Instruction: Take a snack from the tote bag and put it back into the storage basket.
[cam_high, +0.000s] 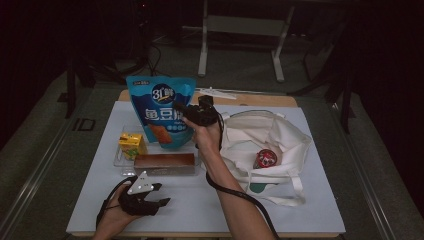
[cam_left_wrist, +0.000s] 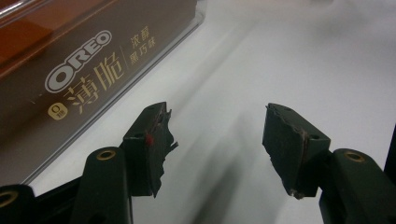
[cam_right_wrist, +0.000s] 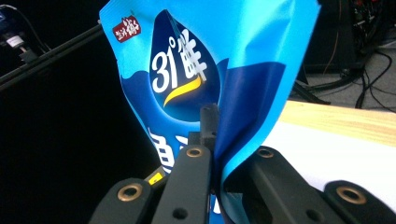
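Snack pouch (cam_high: 161, 107): held upright over clear tray (cam_high: 120, 160), beside tote bag (cam_high: 265, 150).
Right gripper (cam_high: 192, 114): clamped on pouch edge.
Left gripper (cam_high: 159, 197): parted, empty, near Oreo box (cam_high: 164, 162).
Risk: thin edge grip; pouch could be slipped or swung.

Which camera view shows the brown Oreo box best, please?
The high view: the whole Oreo box lies in a clear tray. The left gripper view gives its printed side up close; in the right gripper view a blue bag is pinched.

High view is looking dim, surroundings going nearly black; white mat (cam_high: 210, 200) is catching most light. Gripper views are blurring close up; soft shadows.
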